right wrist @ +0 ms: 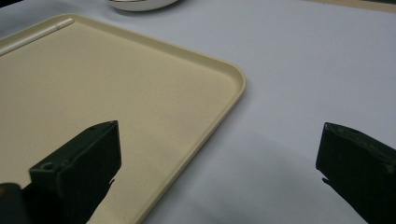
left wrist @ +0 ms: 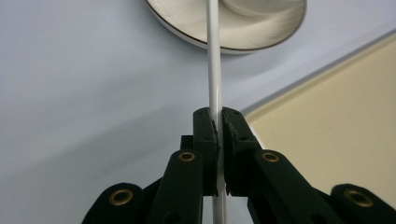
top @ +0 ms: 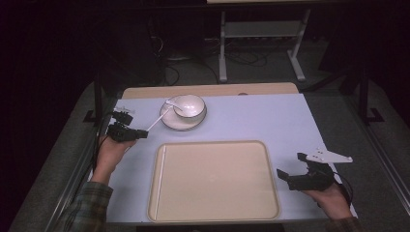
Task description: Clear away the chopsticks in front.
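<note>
Clearly, the left gripper (left wrist: 219,122) pinches the thin white handle of a glossy spoon (left wrist: 214,60), a smooth straight stem running toward twelve o'clock into the round white bowl (top: 189,105) on its brown-rimmed saucer (top: 169,122). At six o'clock of them lies a matte cream tray (top: 270,159) with rounded corners. The right gripper (top: 290,170), at four o'clock, stands spread wide.
</note>
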Tool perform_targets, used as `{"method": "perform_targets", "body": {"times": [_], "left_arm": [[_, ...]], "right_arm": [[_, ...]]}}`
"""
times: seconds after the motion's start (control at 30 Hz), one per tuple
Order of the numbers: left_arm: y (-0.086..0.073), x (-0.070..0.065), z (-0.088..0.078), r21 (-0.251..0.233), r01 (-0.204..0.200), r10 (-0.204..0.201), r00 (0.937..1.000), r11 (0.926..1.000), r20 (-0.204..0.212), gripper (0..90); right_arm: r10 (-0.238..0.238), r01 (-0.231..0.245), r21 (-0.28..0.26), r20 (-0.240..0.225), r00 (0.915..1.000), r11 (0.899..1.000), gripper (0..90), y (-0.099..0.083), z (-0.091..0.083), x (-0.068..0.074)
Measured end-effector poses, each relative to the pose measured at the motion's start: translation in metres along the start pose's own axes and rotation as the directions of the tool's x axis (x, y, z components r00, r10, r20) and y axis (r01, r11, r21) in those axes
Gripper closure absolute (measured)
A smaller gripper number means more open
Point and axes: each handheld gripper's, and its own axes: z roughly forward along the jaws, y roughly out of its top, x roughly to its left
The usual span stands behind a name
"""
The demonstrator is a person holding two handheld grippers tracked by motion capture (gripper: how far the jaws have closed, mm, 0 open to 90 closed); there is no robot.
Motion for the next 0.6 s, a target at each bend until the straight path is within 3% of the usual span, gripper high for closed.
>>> {"method": "perform_targets", "body": {"times": [0.23,0.3,0.6], "left_arm": [[-0.007,-0.019,-0.006,-0.010,-0.025,0.026,0.9992,0.9996,0.029,84.8],[-0.011,-0.033,-0.005,-0.018,-0.034,0.035,0.9981,0.9993,0.052,84.8],[-0.018,-0.068,0.002,-0.031,-0.074,0.077,0.9910,0.9968,0.110,84.8]], "right_arm": [[0.001,-0.001,-0.002,-0.002,1.0000,1.000,0.0,0.000,0.000,0.000],[-0.001,0.001,-0.002,-0.003,1.0000,1.000,0.0,0.000,0.000,0.000],[-0.004,0.004,-0.002,-0.003,1.0000,1.000,0.0,0.000,0.000,0.000]]}}
